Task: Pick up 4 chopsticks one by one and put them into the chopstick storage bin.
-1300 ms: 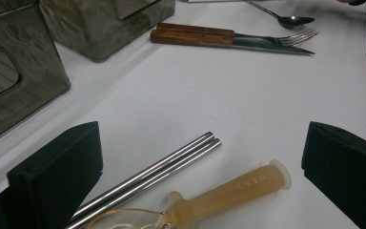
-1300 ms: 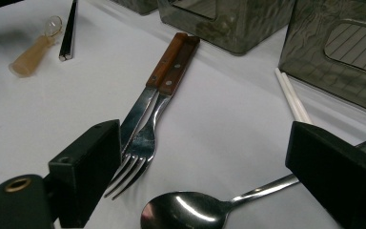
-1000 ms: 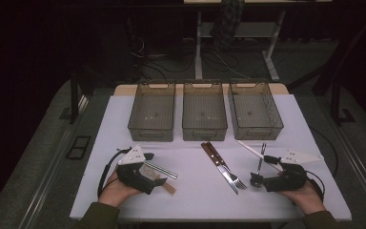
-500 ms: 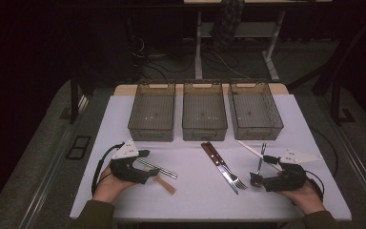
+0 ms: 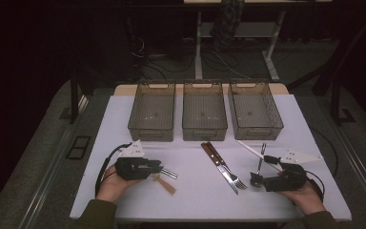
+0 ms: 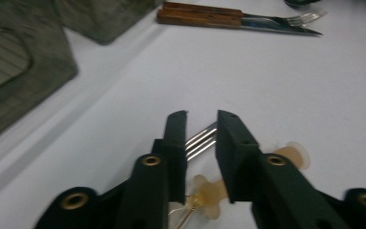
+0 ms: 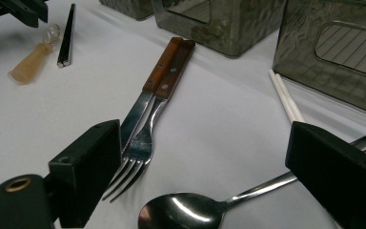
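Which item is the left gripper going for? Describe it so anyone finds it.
On the white table, look in front of the left bin, by the person's left hand. The sticks lie between the jaws of the left gripper, which have just been closing. Thin, silvery and paired, they lie beside an amber piece, unlike the white pair at right.

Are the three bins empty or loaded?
Empty: the three bins show bare mesh floors in the high view, and the cutlery lies on the table.
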Tool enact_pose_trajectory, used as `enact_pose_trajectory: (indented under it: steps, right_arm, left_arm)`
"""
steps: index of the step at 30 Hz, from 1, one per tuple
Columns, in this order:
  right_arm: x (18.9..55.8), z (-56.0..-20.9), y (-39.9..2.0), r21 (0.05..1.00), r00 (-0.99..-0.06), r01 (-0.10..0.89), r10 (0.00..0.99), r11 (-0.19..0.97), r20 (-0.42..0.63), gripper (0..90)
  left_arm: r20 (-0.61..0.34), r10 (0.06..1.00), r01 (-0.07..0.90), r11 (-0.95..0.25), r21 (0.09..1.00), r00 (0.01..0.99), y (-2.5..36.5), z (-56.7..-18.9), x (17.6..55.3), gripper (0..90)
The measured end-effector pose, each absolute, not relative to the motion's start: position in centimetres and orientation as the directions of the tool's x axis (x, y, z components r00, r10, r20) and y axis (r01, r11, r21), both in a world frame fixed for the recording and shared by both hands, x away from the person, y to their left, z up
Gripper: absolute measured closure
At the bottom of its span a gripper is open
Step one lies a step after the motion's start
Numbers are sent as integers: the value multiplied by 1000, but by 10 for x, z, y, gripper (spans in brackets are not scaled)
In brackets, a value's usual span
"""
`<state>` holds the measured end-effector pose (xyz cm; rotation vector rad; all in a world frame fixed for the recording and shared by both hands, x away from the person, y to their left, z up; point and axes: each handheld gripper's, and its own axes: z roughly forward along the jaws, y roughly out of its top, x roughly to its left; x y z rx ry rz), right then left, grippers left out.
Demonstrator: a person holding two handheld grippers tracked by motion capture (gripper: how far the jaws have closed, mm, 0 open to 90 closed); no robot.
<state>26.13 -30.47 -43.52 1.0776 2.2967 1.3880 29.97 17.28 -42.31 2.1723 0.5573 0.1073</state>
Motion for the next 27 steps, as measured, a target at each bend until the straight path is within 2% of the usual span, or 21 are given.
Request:
enact_pose_trajectory:
  steps: [4,13,27]
  right_arm:
    - [261,-435,-305,842,-694,466,702,274,156,117]
    - [261,-436,-305,841,-692,467,705,274,155,117]
    - [261,-435,-306,842,-690,465,708,273,151,117]
  left_arm:
    - [-131,387,344,-555,757,913,161,-427,299,885]
    - [-120,348,325,-622,712,930,136,-437,296,890]
    - [-101,337,314,-672,670,936,121,-443,298,891]
